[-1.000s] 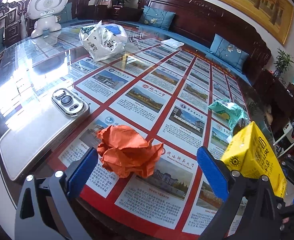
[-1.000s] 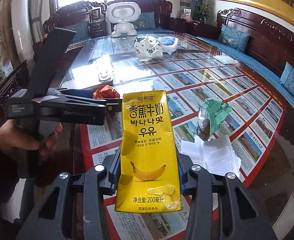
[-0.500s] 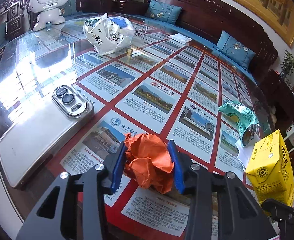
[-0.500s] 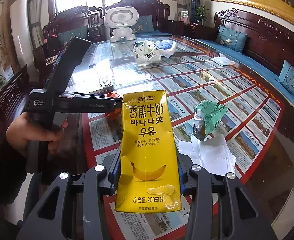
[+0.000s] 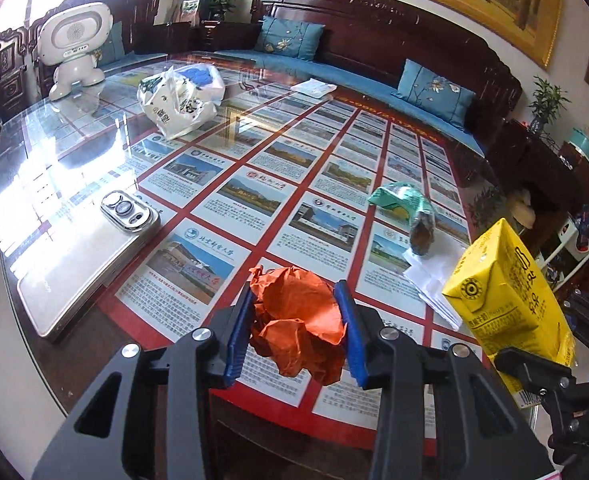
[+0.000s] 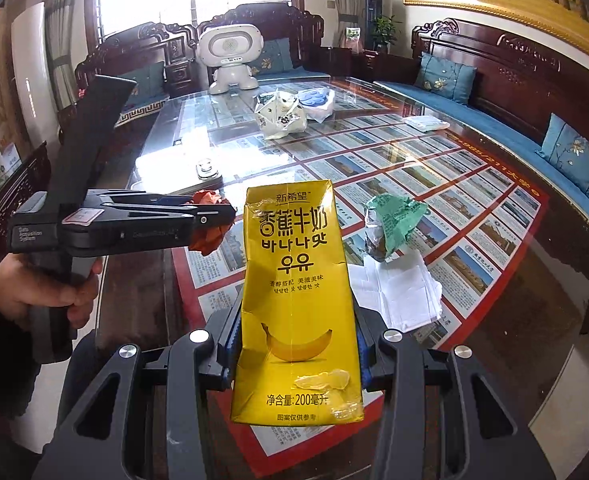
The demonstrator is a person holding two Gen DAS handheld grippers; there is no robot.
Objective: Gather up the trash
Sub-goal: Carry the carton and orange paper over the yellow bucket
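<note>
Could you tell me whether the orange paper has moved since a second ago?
Yes: the orange paper, clamped in the left gripper, is lifted off the table.

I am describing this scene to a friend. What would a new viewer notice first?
First comes the yellow milk carton, clamped upright in the right gripper at the front. Next is the crumpled orange paper, pinched in the left gripper above the table's near edge. A green wrapper lies on the glass table beyond.
</note>
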